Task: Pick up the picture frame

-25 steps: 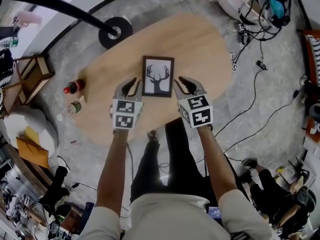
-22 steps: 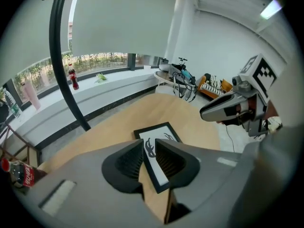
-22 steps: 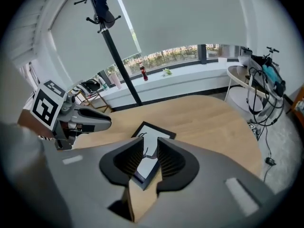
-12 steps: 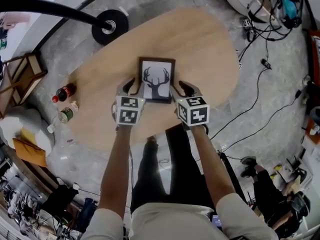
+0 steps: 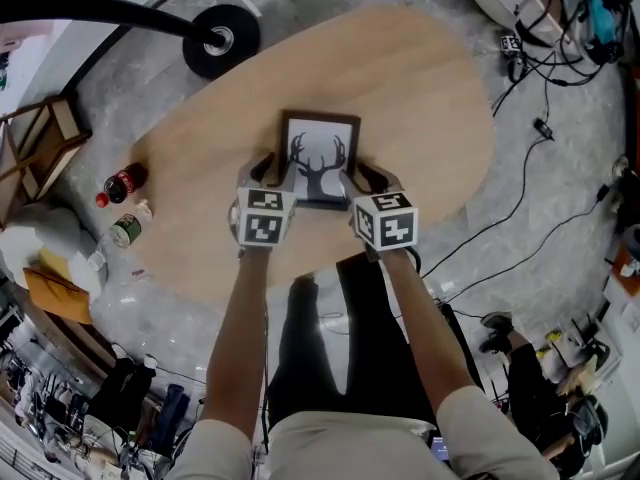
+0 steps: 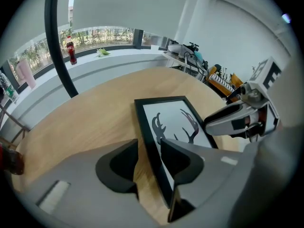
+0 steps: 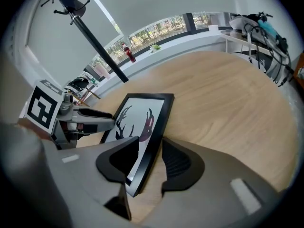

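Down on the wooden table (image 5: pixel 420 88), the frame (image 5: pixel 319 153) lay with its antler print facing up. The left gripper (image 5: pixel 270 171) straddled its left edge and the right gripper (image 5: pixel 360 178) its right edge, both at the near end. Both pairs of jaws were opening, with the rim between them and the pads clear of it.

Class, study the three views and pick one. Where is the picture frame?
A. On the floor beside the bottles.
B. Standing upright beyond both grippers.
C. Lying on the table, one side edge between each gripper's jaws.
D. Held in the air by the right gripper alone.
C: the picture frame lies on the table, its left edge between the left gripper's opening jaws and its right edge between the right gripper's, also opening.
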`<state>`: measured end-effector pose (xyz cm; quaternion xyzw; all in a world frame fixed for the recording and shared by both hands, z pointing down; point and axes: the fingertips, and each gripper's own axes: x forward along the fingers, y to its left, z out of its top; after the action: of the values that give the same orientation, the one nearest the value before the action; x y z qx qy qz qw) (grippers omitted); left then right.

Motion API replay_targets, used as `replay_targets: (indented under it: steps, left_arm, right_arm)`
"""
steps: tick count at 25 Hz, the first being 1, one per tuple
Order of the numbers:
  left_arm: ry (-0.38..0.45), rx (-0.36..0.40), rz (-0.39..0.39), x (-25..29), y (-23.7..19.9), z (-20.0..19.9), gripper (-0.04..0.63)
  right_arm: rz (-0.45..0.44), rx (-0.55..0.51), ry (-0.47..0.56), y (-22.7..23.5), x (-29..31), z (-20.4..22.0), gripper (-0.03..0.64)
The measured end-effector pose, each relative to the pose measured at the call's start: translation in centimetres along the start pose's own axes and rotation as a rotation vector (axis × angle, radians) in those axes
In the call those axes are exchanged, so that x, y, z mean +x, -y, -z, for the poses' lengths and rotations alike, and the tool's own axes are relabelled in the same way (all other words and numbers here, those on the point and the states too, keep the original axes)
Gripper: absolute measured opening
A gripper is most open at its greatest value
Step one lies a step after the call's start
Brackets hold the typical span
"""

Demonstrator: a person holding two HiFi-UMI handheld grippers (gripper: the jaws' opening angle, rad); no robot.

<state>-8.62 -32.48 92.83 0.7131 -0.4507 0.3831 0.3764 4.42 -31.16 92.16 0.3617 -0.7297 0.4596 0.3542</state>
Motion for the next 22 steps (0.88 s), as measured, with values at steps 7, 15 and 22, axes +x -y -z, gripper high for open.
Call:
replay_targets:
  steps: [7,15,22]
  left_arm:
    - [-0.006,-0.019,0.011,0.5,0.3,0.2,0.127]
    - [0.013,-0.057,0.031,0.6,0.5,0.2,0.106]
    - [-0.003,-0.092,0.029,0.6,0.1,0.8,0.086]
  right_arm:
    - [0.001,0.021,0.003,0.2,0.8,-0.1,0.137]
    - [0.020,0.028,-0.015,0.8,1.1,-0.1,0.107]
    - [0.026,0.022,-0.026,0.7,1.2,0.0,0.103]
